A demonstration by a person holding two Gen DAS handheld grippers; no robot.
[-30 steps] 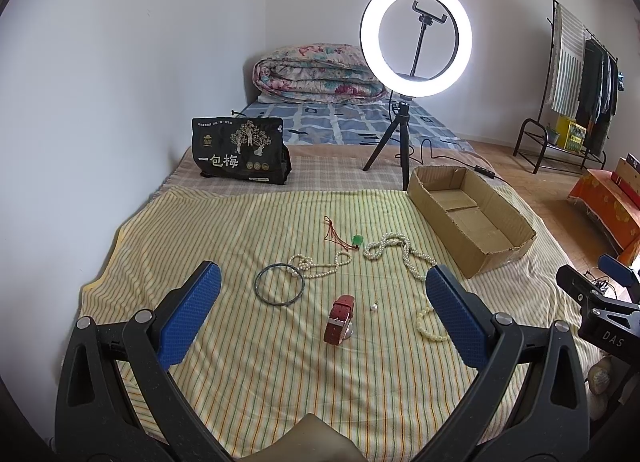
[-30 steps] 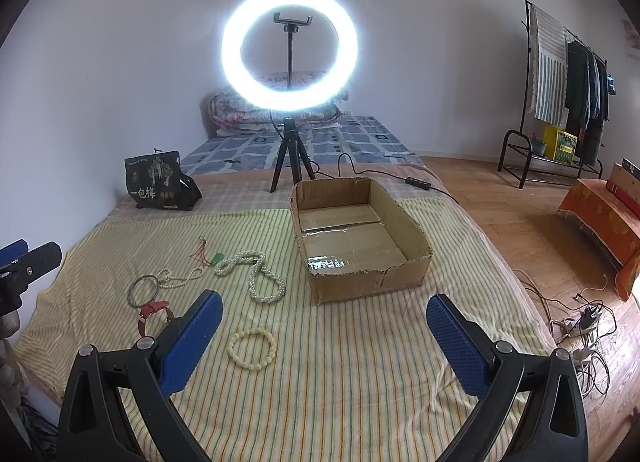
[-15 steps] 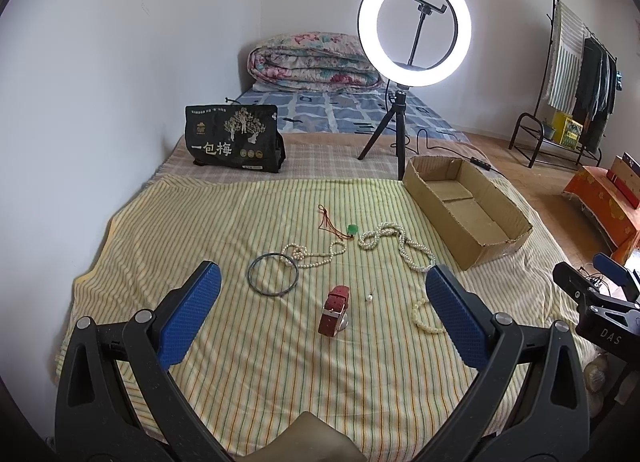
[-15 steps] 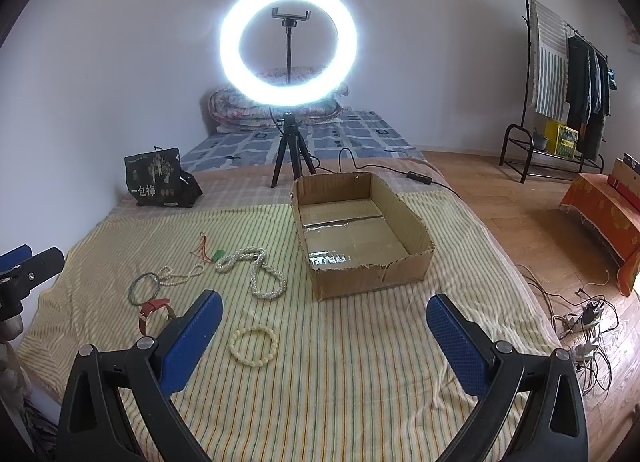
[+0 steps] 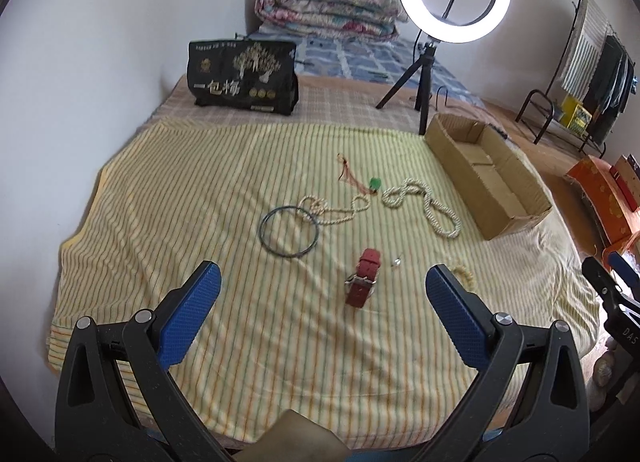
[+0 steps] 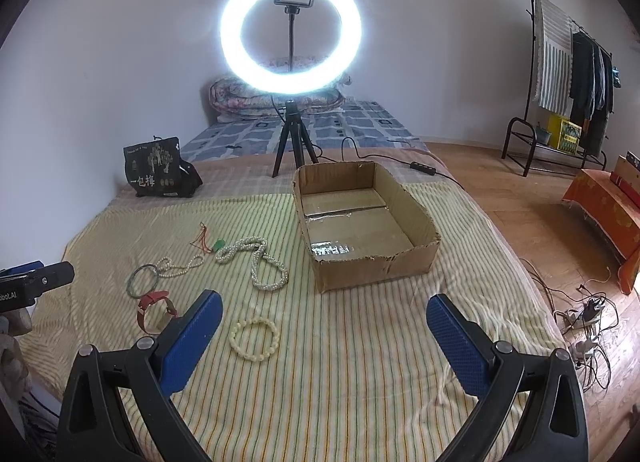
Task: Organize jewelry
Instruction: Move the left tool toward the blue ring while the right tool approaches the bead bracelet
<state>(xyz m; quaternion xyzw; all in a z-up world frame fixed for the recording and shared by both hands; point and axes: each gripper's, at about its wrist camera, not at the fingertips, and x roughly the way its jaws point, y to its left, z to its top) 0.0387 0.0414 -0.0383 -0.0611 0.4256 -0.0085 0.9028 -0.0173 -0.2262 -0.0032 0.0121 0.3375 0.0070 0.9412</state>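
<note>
Jewelry lies on a yellow striped cloth [image 5: 200,202]. A red watch [image 5: 363,277] sits just ahead of my open left gripper [image 5: 320,282]. Farther off are a dark bangle [image 5: 289,233], a thin pearl string [image 5: 340,208], a thick pearl necklace [image 5: 428,204], a red cord with a green pendant [image 5: 374,183] and a tiny earring [image 5: 397,262]. A cream bead bracelet [image 6: 254,340] lies just ahead of my open right gripper [image 6: 324,302]. An empty cardboard box [image 6: 412,260] stands beyond it. Neither gripper holds anything.
A ring light on a tripod [image 6: 291,42] stands behind the box, with a cable running right. A black printed bag [image 5: 244,78] leans at the back left. Folded quilts [image 5: 328,10], a clothes rack [image 6: 560,62] and floor cables [image 6: 584,318] lie farther out.
My left gripper has tilted down and moved closer over the cloth, so the watch and bangle sit nearer. My right gripper has edged forward toward the box and bracelet. Both stay open.
</note>
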